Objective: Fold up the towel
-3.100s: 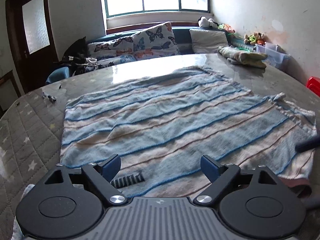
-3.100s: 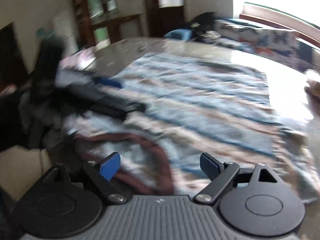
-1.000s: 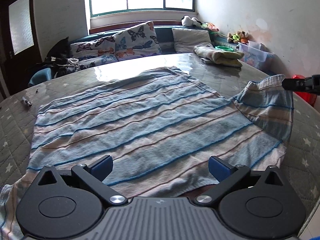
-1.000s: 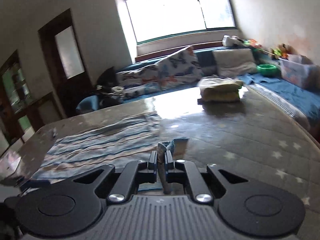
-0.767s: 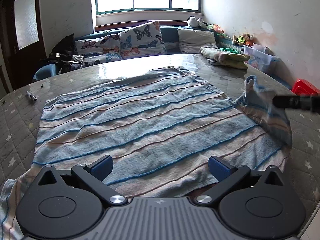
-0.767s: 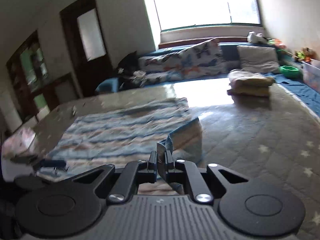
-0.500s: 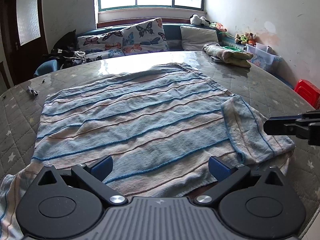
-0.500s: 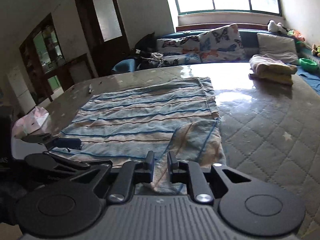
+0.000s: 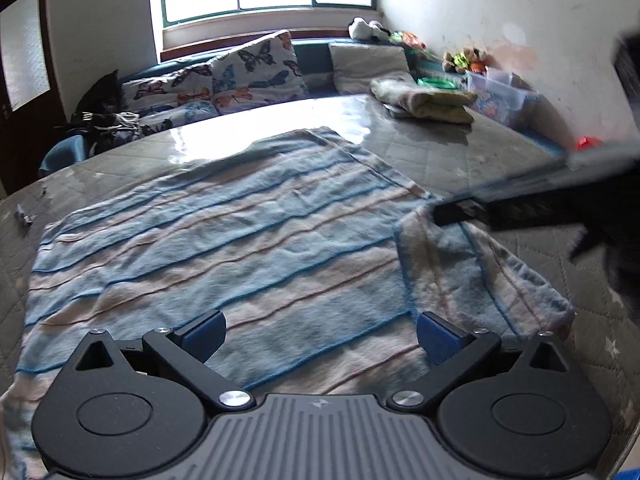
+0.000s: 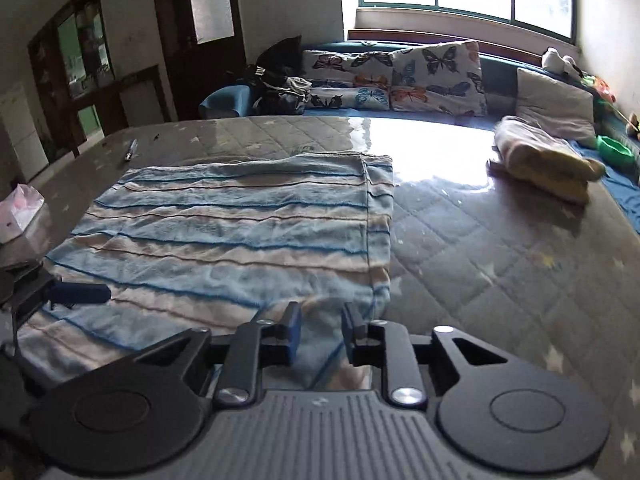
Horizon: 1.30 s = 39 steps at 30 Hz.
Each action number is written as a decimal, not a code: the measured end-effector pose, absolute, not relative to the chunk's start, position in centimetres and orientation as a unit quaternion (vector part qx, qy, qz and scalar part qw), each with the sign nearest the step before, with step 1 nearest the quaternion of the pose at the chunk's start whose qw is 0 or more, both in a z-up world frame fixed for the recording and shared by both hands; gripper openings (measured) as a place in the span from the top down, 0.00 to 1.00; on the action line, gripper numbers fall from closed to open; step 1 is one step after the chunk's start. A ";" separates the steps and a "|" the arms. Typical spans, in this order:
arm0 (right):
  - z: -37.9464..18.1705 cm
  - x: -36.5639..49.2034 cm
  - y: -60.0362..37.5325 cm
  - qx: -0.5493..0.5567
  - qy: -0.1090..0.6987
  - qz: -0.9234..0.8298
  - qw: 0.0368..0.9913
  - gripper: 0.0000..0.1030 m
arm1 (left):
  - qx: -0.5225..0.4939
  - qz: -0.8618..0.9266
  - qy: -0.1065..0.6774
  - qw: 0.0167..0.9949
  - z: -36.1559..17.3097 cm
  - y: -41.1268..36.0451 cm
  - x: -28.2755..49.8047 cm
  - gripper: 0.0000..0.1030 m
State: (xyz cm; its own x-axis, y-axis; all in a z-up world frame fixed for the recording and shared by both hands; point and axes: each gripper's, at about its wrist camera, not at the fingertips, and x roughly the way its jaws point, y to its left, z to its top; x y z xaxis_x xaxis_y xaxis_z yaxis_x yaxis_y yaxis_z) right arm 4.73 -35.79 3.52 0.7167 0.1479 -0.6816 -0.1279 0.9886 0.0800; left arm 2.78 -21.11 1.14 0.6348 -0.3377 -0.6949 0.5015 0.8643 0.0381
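A blue and beige striped towel (image 9: 240,232) lies spread on the quilted table (image 9: 480,160). Its near right corner (image 9: 472,272) is folded back onto the towel. My left gripper (image 9: 320,332) hovers open over the towel's near edge with nothing between its fingers. In the left wrist view the right gripper (image 9: 440,214) is blurred, its tip at the folded corner. In the right wrist view the towel (image 10: 240,232) shows through the narrow gap of my right gripper (image 10: 322,332), whose fingers stand apart and grip nothing. A blue finger of the left gripper (image 10: 80,293) shows at the left.
A stack of folded cloths (image 10: 548,168) sits at the table's far right. A pen (image 10: 131,150) and a pink bag (image 10: 20,208) lie on the left side. A sofa with butterfly cushions (image 9: 248,72) runs behind the table, and a plastic box (image 9: 496,92) stands by the wall.
My right gripper carried the near right corner up and inward, laid it on the towel, then opened and let it go. The left gripper stayed open over the near edge.
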 end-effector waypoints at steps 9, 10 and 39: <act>2.7 5.1 -36.1 0.001 0.387 0.088 0.918 0.69 | 0.120 -0.234 0.363 0.894 0.7 -21.0 2.7 0.00; 3.0 4.5 -36.1 0.000 0.384 0.091 0.919 0.64 | 0.116 -0.232 0.361 0.896 0.9 -20.6 2.7 0.00; 1.6 -1.7 -31.5 0.000 0.383 0.087 0.920 0.42 | -0.102 0.116 0.348 0.925 2.2 7.0 -7.5 0.24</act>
